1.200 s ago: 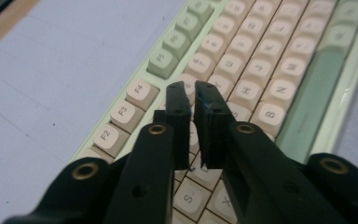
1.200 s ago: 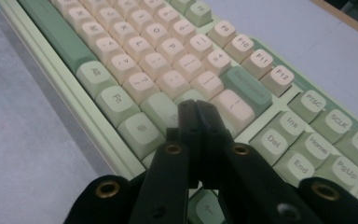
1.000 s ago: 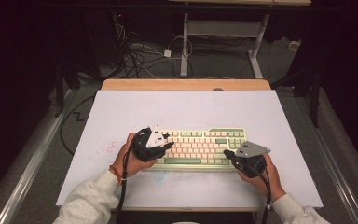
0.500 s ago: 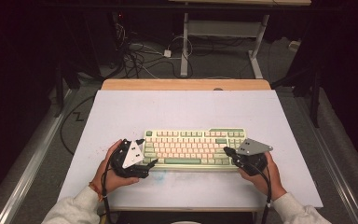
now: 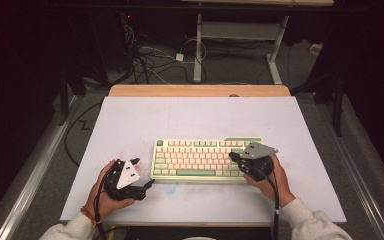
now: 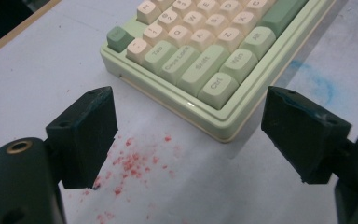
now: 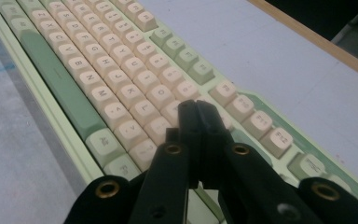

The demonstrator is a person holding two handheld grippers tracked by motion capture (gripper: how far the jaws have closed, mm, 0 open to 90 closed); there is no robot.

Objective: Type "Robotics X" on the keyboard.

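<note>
Hovering just off the near left corner of a green-and-cream keyboard (image 5: 202, 159) lying mid-table on a white mat (image 5: 130, 120), the left gripper (image 5: 142, 175) has just spread its jaws wide, nothing between them, while the right gripper (image 5: 234, 156), jaws pressed together, rests over the keys at the keyboard's right end

I saw the keyboard (image 6: 200, 70) as plastic: a glossy pale-green case and matt cream and green keycaps. The desk (image 5: 130, 125) had a matt, paper-like white cover, smudged red and blue, with a bare wooden edge at top. My left gripper (image 6: 189, 135) had dull, scuffed black plastic jaws.
</note>
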